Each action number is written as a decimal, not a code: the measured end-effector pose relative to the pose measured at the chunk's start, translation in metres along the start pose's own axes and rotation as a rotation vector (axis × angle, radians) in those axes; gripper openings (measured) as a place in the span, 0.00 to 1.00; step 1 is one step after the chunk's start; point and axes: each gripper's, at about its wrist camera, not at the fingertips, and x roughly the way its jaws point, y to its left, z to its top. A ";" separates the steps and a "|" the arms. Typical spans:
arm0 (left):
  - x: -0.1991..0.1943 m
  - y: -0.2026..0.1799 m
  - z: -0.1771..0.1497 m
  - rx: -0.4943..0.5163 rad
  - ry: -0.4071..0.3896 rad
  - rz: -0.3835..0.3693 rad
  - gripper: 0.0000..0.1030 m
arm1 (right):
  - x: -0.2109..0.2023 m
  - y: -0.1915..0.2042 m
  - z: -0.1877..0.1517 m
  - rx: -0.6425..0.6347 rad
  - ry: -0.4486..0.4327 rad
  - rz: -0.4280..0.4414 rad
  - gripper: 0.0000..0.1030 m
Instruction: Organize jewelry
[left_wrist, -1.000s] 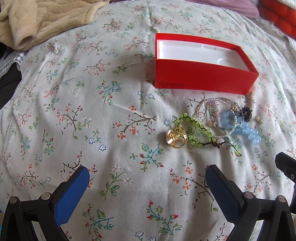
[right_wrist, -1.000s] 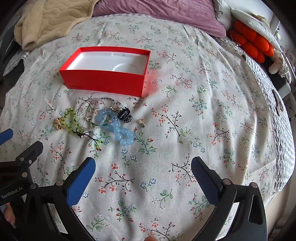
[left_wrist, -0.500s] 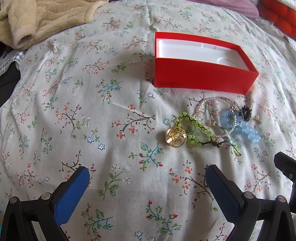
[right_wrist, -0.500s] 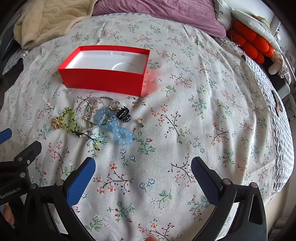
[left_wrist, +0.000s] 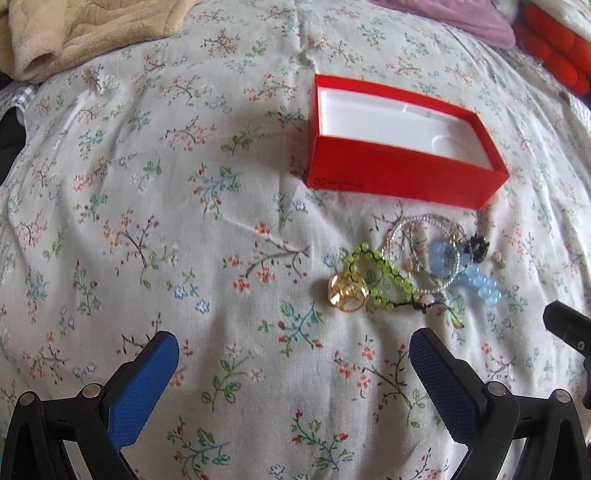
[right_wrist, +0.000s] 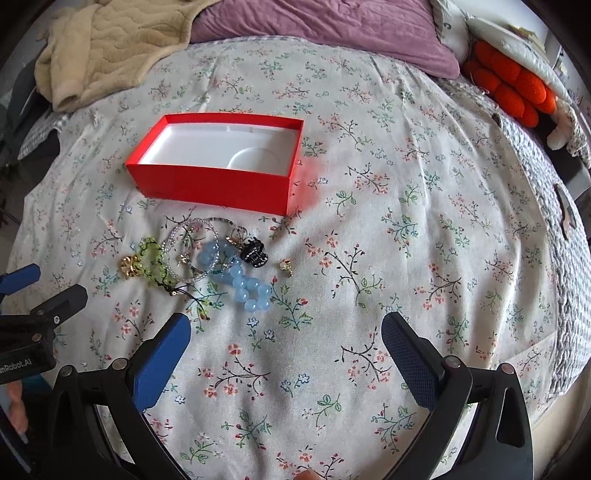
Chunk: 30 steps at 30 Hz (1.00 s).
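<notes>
One red cardboard box, rectangular with a smooth white moulded lining, sits open on a bed covered in soft floral cotton. Just in front of the box lies a small tangle of jewelry: one green bead bracelet with a gold, glassy round charm, one chunky pale-blue bead bracelet, thin looped strands of tiny clear beads, one black clip, and one small gold earring a little apart. The left gripper hovers with jaws spread, the charm just ahead of them. The right gripper, jaws also spread, has the blue bracelet ahead, toward its left jaw.
</notes>
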 end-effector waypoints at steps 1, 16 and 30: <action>-0.001 0.000 0.004 0.005 -0.004 -0.012 0.99 | 0.001 -0.002 0.003 0.004 0.020 0.014 1.00; 0.057 -0.034 0.020 0.254 -0.004 -0.211 0.88 | 0.043 -0.039 0.029 0.047 0.173 0.093 1.00; 0.084 -0.085 0.029 0.464 -0.004 -0.264 0.84 | 0.058 -0.066 0.028 0.112 0.193 0.074 1.00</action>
